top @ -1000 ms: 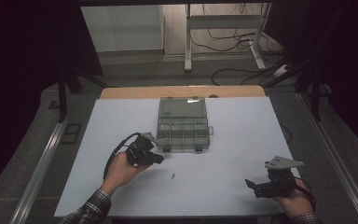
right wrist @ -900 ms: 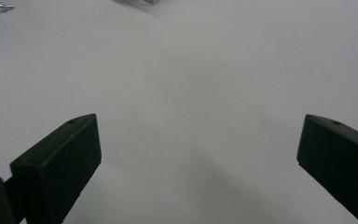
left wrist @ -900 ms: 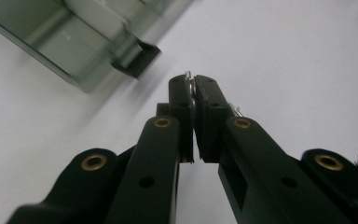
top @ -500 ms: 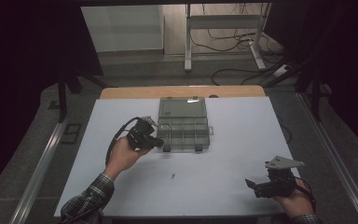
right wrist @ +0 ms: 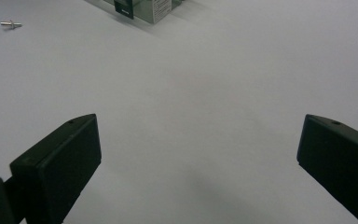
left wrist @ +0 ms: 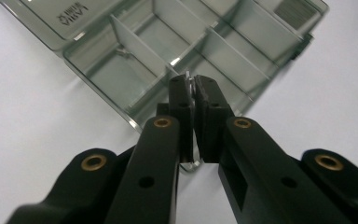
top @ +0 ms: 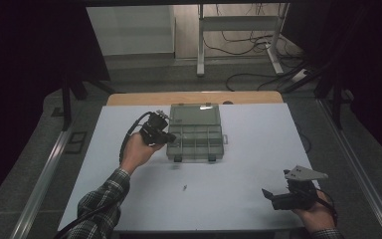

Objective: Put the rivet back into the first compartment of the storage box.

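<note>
We see the left gripper (top: 170, 138) at frame centre-left, arm outstretched, jaws pinching a small metal piece (left wrist: 192, 84) over the compartment box (top: 195, 133). The right gripper (top: 270, 196), lower right, gapes wide, holding nothing.

Clear grey compartment box (top: 195, 133) open at table's far middle, small metal screw (top: 184, 187) lying loose nearer.

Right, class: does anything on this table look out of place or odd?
One small screw lies loose on the white table, in front of the open compartment box rather than in it. The left gripper pinches a small metal piece above the box. Nothing looks spilled or damaged.
</note>
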Demonstrator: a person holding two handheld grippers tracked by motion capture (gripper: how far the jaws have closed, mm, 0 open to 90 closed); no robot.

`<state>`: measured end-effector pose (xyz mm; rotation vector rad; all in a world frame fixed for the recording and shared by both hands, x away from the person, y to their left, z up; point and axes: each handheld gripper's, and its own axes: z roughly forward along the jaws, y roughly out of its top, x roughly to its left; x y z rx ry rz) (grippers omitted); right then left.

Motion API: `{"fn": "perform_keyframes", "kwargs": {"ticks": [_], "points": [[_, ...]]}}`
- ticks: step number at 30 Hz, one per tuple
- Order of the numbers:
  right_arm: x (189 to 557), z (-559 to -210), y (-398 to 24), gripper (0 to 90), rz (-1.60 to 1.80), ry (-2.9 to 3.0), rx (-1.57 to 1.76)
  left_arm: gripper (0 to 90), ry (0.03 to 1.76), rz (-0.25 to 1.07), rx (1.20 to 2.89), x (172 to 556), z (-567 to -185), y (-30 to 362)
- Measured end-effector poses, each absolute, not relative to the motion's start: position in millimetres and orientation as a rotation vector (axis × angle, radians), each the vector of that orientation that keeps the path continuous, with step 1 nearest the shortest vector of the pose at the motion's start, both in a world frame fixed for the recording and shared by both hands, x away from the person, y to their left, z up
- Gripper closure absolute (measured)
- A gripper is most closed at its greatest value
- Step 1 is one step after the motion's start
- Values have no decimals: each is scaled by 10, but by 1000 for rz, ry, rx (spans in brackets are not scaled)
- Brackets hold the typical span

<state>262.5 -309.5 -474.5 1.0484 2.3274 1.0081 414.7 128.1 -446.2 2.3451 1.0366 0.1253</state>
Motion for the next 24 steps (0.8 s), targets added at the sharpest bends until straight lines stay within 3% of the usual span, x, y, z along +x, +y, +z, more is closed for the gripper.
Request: {"fn": "perform_keyframes", "kwargs": {"ticks": [24], "points": [[2627, -4759, -3098, 0, 996, 2347, 1043, 845, 1175, 144, 2352, 4514, -4689, 1169]]}}
